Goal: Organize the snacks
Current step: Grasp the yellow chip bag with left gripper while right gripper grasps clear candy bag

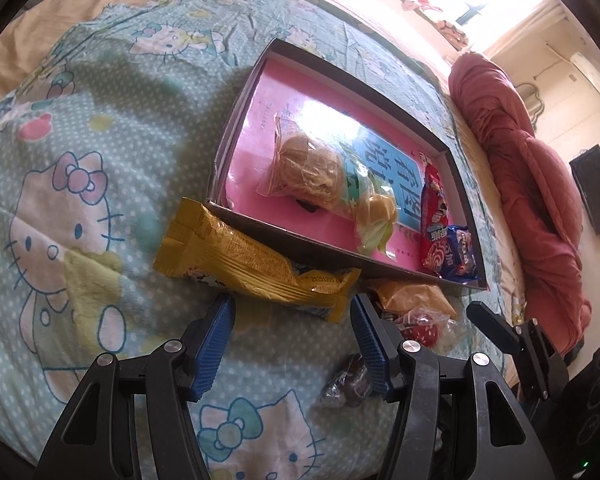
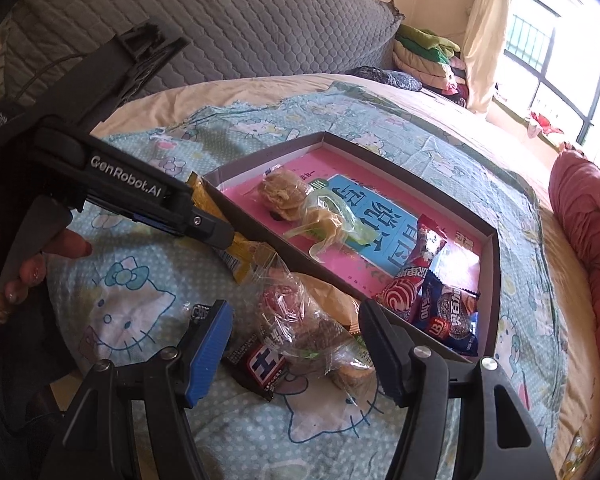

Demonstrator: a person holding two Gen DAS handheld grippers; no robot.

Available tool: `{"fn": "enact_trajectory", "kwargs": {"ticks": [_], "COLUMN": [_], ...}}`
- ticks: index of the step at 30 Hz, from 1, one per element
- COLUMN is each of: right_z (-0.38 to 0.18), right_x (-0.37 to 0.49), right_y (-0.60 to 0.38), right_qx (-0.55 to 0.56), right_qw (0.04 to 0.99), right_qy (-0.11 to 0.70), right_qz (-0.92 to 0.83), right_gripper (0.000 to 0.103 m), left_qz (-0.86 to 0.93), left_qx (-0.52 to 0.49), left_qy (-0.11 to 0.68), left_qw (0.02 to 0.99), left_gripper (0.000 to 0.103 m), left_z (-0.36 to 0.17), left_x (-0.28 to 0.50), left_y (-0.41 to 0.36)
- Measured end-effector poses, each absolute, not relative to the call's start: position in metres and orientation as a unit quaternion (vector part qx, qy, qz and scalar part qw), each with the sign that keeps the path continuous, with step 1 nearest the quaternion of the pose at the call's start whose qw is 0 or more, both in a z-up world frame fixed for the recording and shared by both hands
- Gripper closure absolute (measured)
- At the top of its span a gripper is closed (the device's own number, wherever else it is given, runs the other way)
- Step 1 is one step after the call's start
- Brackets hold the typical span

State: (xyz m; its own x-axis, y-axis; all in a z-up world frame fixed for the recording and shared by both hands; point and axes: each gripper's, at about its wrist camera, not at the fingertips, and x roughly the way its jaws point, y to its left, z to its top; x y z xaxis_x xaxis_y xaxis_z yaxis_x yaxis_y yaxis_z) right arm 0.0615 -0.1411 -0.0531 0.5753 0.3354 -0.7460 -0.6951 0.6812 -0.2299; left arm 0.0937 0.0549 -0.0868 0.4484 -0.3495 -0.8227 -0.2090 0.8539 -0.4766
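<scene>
A shallow dark box with a pink floor [image 1: 256, 136] [image 2: 488, 252] lies on the bed. It holds a wrapped brown bun [image 1: 306, 170] [image 2: 280, 194], a clear-wrapped yellow pastry [image 1: 374, 216] [image 2: 332, 228], a red packet [image 1: 434, 236] [image 2: 404, 286] and a blue cookie packet [image 1: 460, 256] [image 2: 450, 316]. A yellow snack bag [image 1: 252, 260] [image 2: 240, 254] lies against the box's near wall, just ahead of my open left gripper [image 1: 292, 308] [image 2: 216, 236]. My open right gripper [image 2: 296, 316] straddles a clear-wrapped pastry [image 2: 300, 320], beside a dark chocolate packet [image 2: 260, 364].
The bed has a Hello Kitty sheet [image 1: 80, 200] [image 2: 132, 320]. More loose snacks lie by the box's near corner: an orange-brown packet [image 1: 412, 296], a red-wrapped one [image 1: 420, 328] and a dark one [image 1: 348, 380]. A rolled red quilt [image 1: 532, 184] [image 2: 588, 240] lies beyond the box.
</scene>
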Motion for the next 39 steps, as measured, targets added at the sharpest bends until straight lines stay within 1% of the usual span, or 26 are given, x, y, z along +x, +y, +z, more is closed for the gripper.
{"fn": "enact_trajectory", "kwargs": {"ticks": [9, 10, 12, 13, 14, 16, 17, 22, 26, 36, 37, 38, 39], "right_z": [-0.070, -0.072, -0.075, -0.076, -0.077, -0.078, -0.078, -0.080, -0.076, -0.056, -0.054, -0.052, -0.050], "right_x": [0.056, 0.054, 0.054, 0.054, 0.055, 0.056, 0.056, 0.054, 0.056, 0.071, 0.074, 0.076, 0.079], "right_y": [-0.122, -0.120, -0.118, -0.117, -0.116, -0.115, -0.114, -0.111, -0.114, -0.129, -0.132, -0.135, -0.137], "right_qx": [-0.339, -0.346, -0.359, -0.365, -0.368, -0.373, -0.376, -0.383, -0.367, -0.262, -0.250, -0.237, -0.223], "right_qw": [0.836, 0.835, 0.833, 0.831, 0.830, 0.828, 0.828, 0.825, 0.828, 0.845, 0.846, 0.848, 0.849], "right_qy": [0.319, 0.315, 0.310, 0.309, 0.310, 0.309, 0.308, 0.307, 0.312, 0.343, 0.346, 0.350, 0.354], "right_qz": [0.292, 0.290, 0.285, 0.285, 0.283, 0.282, 0.281, 0.281, 0.287, 0.316, 0.318, 0.320, 0.323], "right_gripper": [0.038, 0.040, 0.047, 0.053, 0.056, 0.058, 0.062, 0.065, 0.066, 0.066, 0.066, 0.066, 0.066], "left_qz": [-0.033, -0.032, -0.028, -0.025, -0.022, -0.014, -0.010, 0.016, 0.028, 0.013, 0.009, 0.007, 0.002], "left_qx": [-0.304, -0.307, -0.316, -0.321, -0.329, -0.336, -0.338, -0.337, -0.321, -0.302, -0.303, -0.301, -0.305], "left_qy": [0.520, 0.519, 0.518, 0.518, 0.516, 0.516, 0.516, 0.517, 0.516, 0.517, 0.516, 0.515, 0.513], "left_qw": [0.798, 0.797, 0.795, 0.793, 0.791, 0.788, 0.787, 0.787, 0.794, 0.801, 0.801, 0.802, 0.802], "left_gripper": [0.041, 0.041, 0.041, 0.041, 0.041, 0.041, 0.041, 0.043, 0.045, 0.062, 0.067, 0.078, 0.078], "left_z": [-0.093, -0.094, -0.095, -0.096, -0.097, -0.099, -0.100, -0.105, -0.105, -0.101, -0.100, -0.099, -0.098], "left_x": [0.101, 0.101, 0.101, 0.101, 0.101, 0.102, 0.102, 0.106, 0.108, 0.110, 0.110, 0.109, 0.108], "left_y": [0.061, 0.061, 0.063, 0.064, 0.065, 0.066, 0.066, 0.062, 0.055, 0.056, 0.057, 0.058, 0.060]}}
